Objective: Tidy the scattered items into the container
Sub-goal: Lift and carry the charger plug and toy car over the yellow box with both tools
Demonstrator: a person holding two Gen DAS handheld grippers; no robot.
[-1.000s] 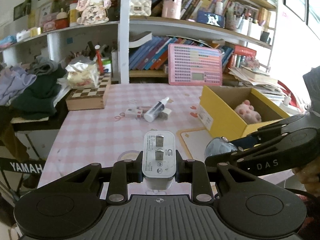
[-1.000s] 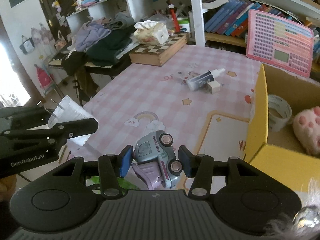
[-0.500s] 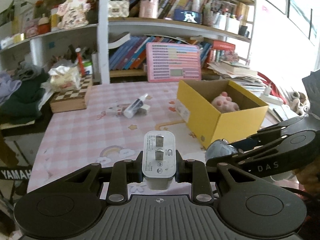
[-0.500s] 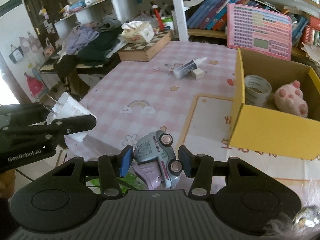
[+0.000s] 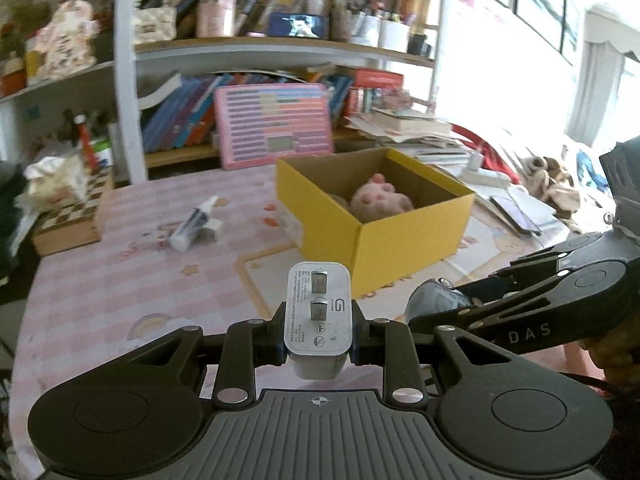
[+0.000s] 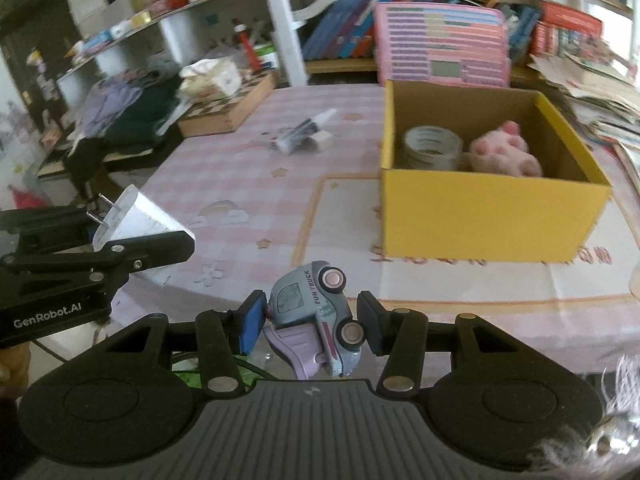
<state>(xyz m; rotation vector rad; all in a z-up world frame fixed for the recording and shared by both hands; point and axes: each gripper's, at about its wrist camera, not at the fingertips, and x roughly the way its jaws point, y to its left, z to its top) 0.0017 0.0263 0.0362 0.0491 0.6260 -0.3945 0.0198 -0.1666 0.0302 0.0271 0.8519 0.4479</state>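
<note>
- Far left of the table, a wooden chessboard box sits at the edge with a tissue pack on top; dark clothes are piled just beside it.
- The left gripper has its jaws clenched on a white plug adapter, prongs facing the camera. In the right wrist view the same adapter shows held off the table's near left corner.
- Further back on the pink checked cloth, a small spray bottle lies on its side, touching a small white block. Both are still out on the table, well apart from the box.
- The right gripper has its jaws grasping a toy truck, grey-blue and lilac, tipped on its side with its wheels toward the right jaw. It hangs over the near edge of the table, short of the box.
- The yellow cardboard box stands open on the right half of the table. Inside it, a roll of clear tape lies at the left, with a pink plush paw just beside it.
- Behind the box a pink toy laptop leans against the bookshelf.
- At the far right, loose papers are stacked beside the table.
</note>
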